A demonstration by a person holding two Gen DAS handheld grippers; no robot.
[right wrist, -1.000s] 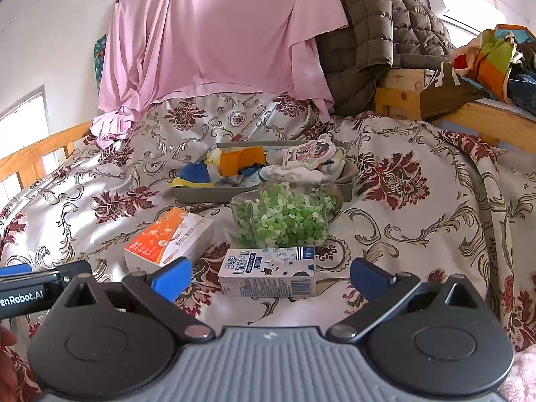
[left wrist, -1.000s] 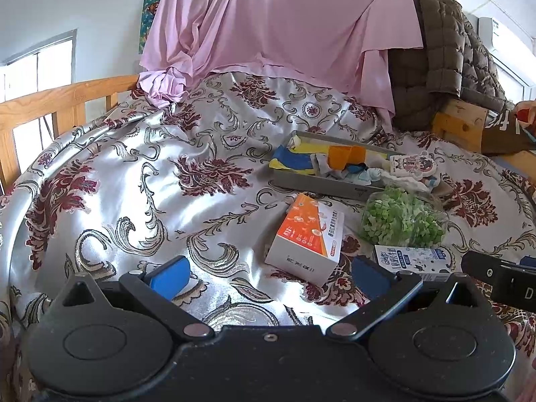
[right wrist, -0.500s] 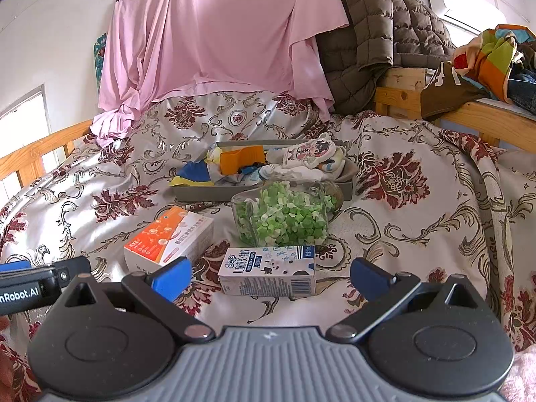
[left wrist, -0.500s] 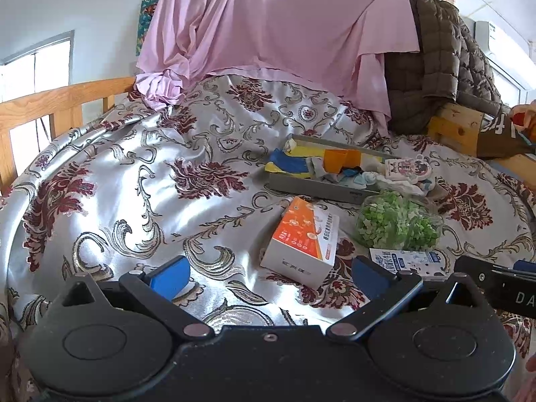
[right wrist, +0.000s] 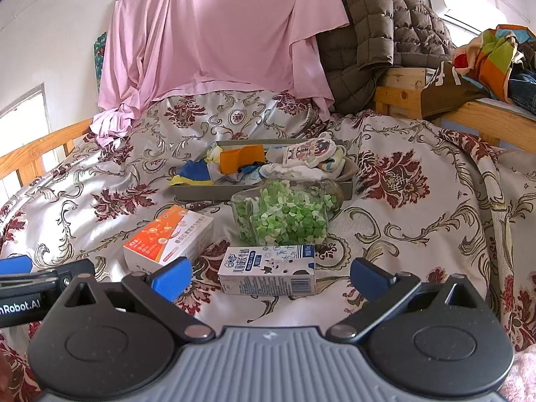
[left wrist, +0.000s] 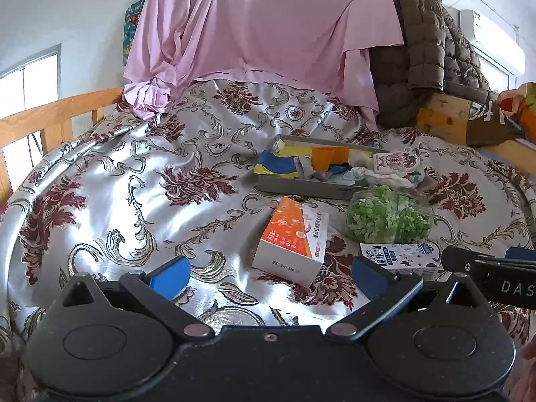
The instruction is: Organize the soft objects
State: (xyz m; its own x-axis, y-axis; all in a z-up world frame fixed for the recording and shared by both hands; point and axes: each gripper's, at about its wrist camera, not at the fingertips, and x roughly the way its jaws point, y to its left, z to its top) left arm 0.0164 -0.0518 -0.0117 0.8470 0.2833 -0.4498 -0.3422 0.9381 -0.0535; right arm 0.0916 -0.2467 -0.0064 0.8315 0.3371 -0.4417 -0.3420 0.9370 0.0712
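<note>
A grey tray [left wrist: 301, 186] [right wrist: 207, 193] sits mid-bed, filled with several soft items: blue and yellow cloth [left wrist: 276, 164], an orange piece [right wrist: 242, 158], and a cartoon-print sock [right wrist: 310, 149]. In front of it lie an orange-white box [left wrist: 292, 236] [right wrist: 167, 236], a clear jar of green bits [left wrist: 387, 217] [right wrist: 284, 216] and a milk carton [right wrist: 268, 270] [left wrist: 398, 257]. My left gripper [left wrist: 268, 276] is open and empty, just short of the box. My right gripper [right wrist: 269, 276] is open and empty, with the carton between its fingers' line.
The bed has a floral satin cover [left wrist: 134, 184]. A pink sheet [right wrist: 217, 33] and a brown quilted jacket [right wrist: 378, 33] hang at the back. Wooden rails [left wrist: 50, 120] run on the left, and a wooden shelf with clothes [right wrist: 485, 67] stands on the right.
Both grippers have drawn back slightly from the objects; the left view shifted a little. Both stay open and empty. Nothing on the bed moved.
</note>
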